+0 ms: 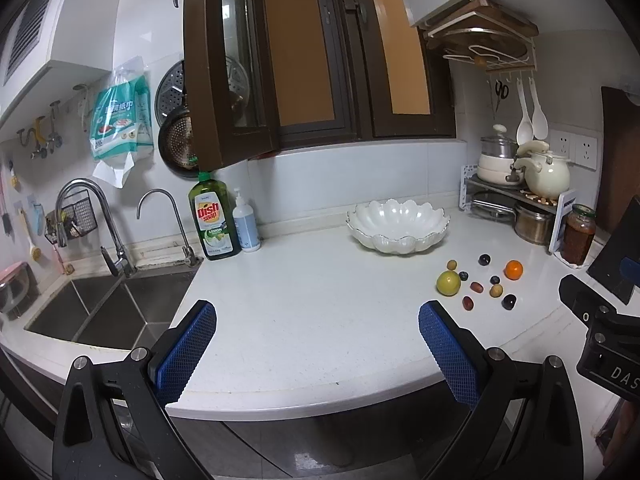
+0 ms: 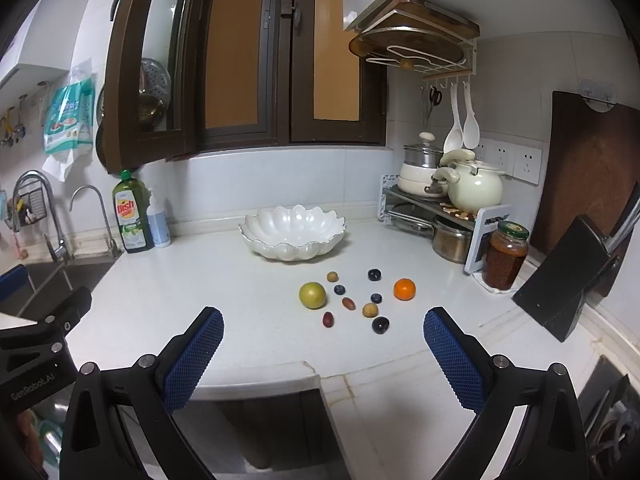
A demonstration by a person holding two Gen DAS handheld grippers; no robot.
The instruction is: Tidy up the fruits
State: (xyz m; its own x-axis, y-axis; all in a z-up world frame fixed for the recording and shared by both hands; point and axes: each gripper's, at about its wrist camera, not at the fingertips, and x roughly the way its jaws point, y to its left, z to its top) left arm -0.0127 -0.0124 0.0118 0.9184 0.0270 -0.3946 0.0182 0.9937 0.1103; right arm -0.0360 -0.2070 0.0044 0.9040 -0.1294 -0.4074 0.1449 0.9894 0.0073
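A white scalloped bowl (image 1: 398, 226) (image 2: 292, 236) stands empty near the back of the white counter. In front of it lie several loose fruits: a green round fruit (image 1: 448, 282) (image 2: 312, 295), an orange (image 1: 513, 269) (image 2: 404, 289), dark blue berries (image 2: 374, 274), small red-brown ones (image 2: 348, 303) and tan ones (image 2: 370, 310). My left gripper (image 1: 318, 318) is open over the counter's front edge, left of the fruits, nothing between its fingers. My right gripper (image 2: 323, 324) is open too, just short of the fruit cluster, apart from it.
A double sink (image 1: 108, 308) with taps lies to the left, with a dish soap bottle (image 1: 214, 218) and a pump bottle (image 1: 245, 226) beside it. At the right stand a pot rack (image 2: 440, 200), a jar (image 2: 505, 256) and a knife block (image 2: 568, 284). An open window frame (image 1: 224, 80) hangs overhead.
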